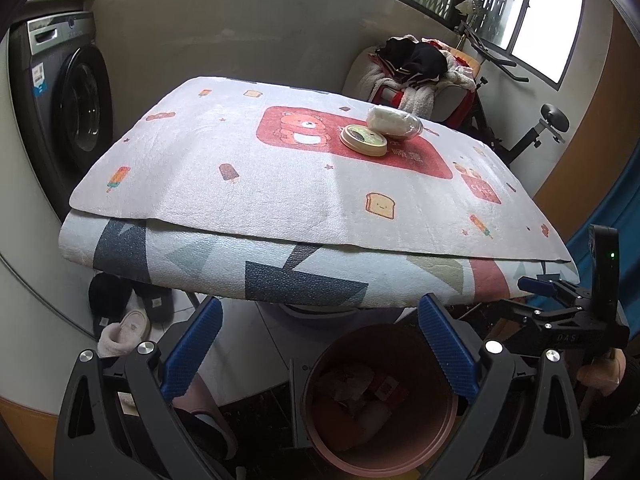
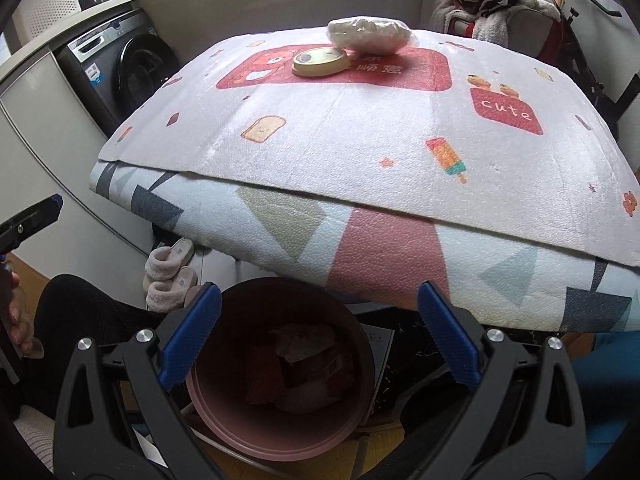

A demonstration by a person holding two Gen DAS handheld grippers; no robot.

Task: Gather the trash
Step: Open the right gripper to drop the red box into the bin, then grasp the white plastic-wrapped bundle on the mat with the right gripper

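A round beige lid (image 1: 363, 140) (image 2: 320, 62) and a white crumpled plastic-wrapped bundle (image 1: 395, 121) (image 2: 368, 36) lie together on the far middle of the cartoon-print table mat (image 1: 280, 184) (image 2: 360, 128). A pink trash bin (image 1: 380, 404) (image 2: 280, 376) with paper scraps inside stands on the floor below the table's near edge. My left gripper (image 1: 320, 344) is open and empty above the bin. My right gripper (image 2: 320, 340) is open and empty above the bin; it also shows at the right of the left wrist view (image 1: 560, 292).
A washing machine (image 1: 68, 112) (image 2: 124, 68) stands at the left. A chair piled with clothes (image 1: 416, 76) (image 2: 488, 4) and an exercise bike (image 1: 532, 128) are behind the table. Slippers (image 1: 124, 332) (image 2: 170, 276) lie on the floor under the table's left side.
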